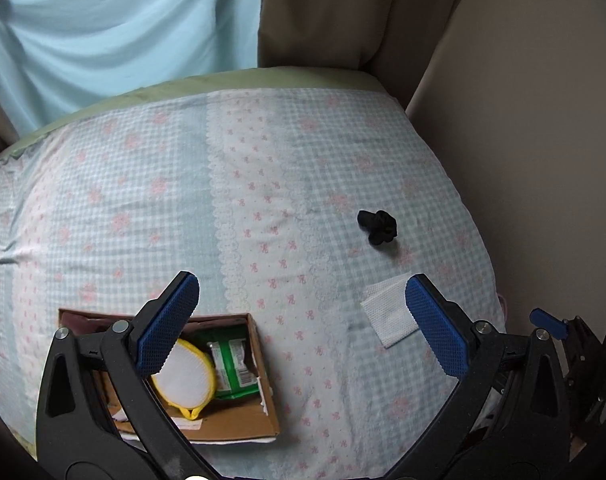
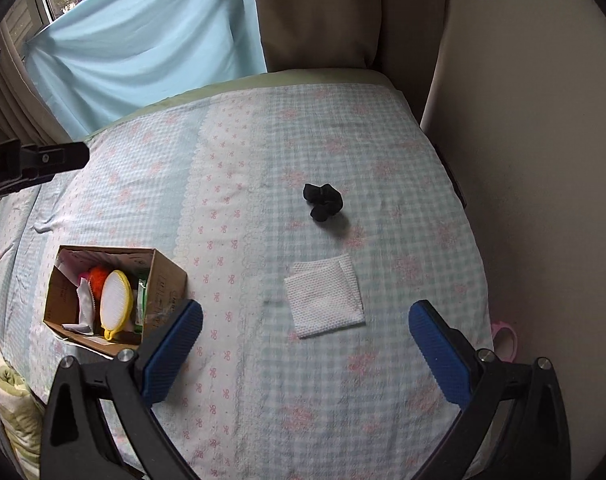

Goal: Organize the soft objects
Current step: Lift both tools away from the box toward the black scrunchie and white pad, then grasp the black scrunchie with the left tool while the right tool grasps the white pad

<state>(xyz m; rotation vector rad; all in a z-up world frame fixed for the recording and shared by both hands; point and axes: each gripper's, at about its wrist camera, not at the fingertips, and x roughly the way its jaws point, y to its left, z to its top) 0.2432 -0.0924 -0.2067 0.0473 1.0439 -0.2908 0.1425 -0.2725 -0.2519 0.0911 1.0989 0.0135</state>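
Note:
A black scrunchie [image 1: 378,227] [image 2: 323,201] lies on the checked bedspread, right of centre. A folded white cloth [image 1: 388,315] [image 2: 324,295] lies nearer than it. An open cardboard box [image 1: 259,380] [image 2: 165,282] on the left holds a yellow-rimmed white pad [image 1: 187,378] [image 2: 116,302], a green packet [image 1: 233,364] and an orange fluffy thing [image 2: 99,276]. My left gripper [image 1: 303,320] is open and empty above the bed, its left finger over the box. My right gripper [image 2: 305,344] is open and empty, hovering just short of the white cloth.
The bedspread [image 1: 263,200] [image 2: 243,140] ends at a beige wall [image 2: 543,160] on the right and a tan pillow [image 2: 315,12] and light blue sheet [image 2: 151,36] at the back. A pink object [image 2: 505,338] sits off the right bed edge.

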